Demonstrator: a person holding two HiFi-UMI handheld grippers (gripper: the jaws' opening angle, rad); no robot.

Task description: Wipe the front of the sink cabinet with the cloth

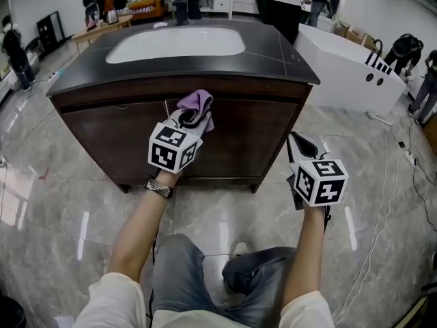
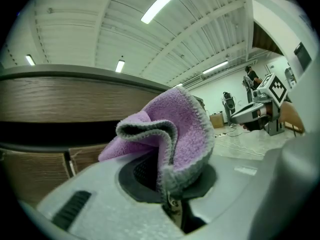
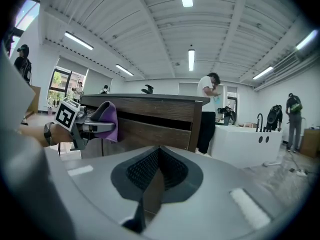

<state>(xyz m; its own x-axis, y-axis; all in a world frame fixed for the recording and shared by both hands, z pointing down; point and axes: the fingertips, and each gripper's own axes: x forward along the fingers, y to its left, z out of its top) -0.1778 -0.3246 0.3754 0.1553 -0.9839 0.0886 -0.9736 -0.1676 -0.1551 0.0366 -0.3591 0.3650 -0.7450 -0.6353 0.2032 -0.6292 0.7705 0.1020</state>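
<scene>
From above, the sink cabinet (image 1: 239, 125) fills the upper middle of the frame, dark wood under a black countertop (image 1: 276, 53) with a white basin (image 1: 176, 44) set into it. The left gripper (image 1: 194, 117) is held up at the middle of the cabinet's front, just under the countertop's lip. Its jaws are clamped on a purple cloth (image 1: 196, 103) with a grey edge. The left gripper view shows that grip close up: the cloth is folded and bunched, pinched at its lower edge between the closed jaws, with the wood grain of the cabinet behind it at the left of the frame. I can't say from any view whether the cloth actually touches the wood. The right gripper (image 1: 295, 141) sits at the lower right of the head view, off the cabinet's right corner and well apart from the cloth. Its own view shows the two jaws pressed together with nothing between them. That view also catches things the top view hardly gives: the cabinet side-on in the middle, the other gripper with the cloth at the left, a person (image 3: 207, 106) standing behind the cabinet, and a white tub (image 3: 245, 144) at the right.
</scene>
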